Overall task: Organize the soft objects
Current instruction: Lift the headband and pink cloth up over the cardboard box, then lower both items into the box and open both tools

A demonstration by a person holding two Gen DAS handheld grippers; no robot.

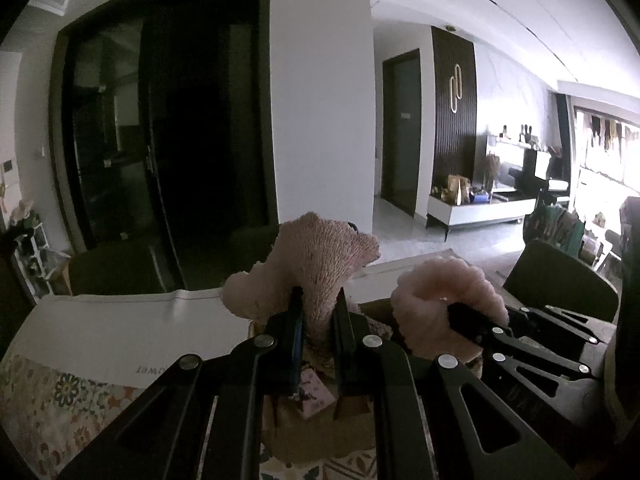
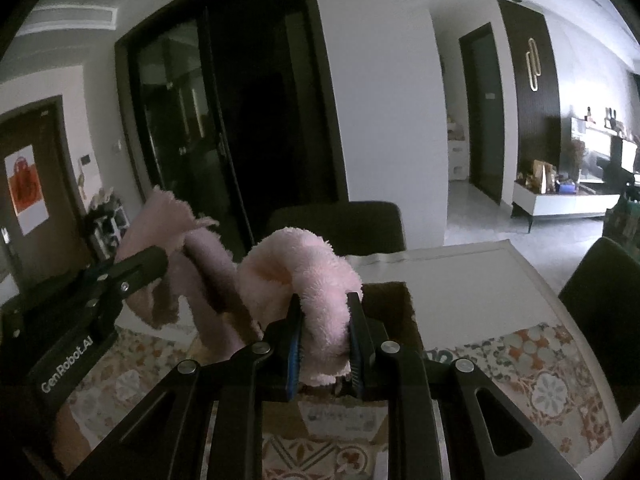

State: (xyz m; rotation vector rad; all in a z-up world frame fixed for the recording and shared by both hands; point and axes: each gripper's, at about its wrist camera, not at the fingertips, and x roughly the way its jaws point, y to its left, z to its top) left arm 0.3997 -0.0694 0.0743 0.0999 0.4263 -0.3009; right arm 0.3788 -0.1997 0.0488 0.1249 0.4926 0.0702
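A fluffy pale pink terry towel [image 2: 316, 280] hangs bunched between both sets of jaws: the left gripper [image 1: 318, 308] pinches its dusky, rumpled end, the right gripper [image 2: 326, 312] its paler rolled end, above an open brown cardboard box [image 2: 394, 312] on the patterned worktop [image 2: 552, 368].

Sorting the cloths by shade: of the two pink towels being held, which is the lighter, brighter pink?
The towel in the right gripper: its bunched loop is pale, bright pink. The left gripper holds a duller, dusty-pink towel.

"GenRobot.AI" in white on the left tool's [image 2: 176, 268] black body, box label [image 2: 344, 420] text unreadable
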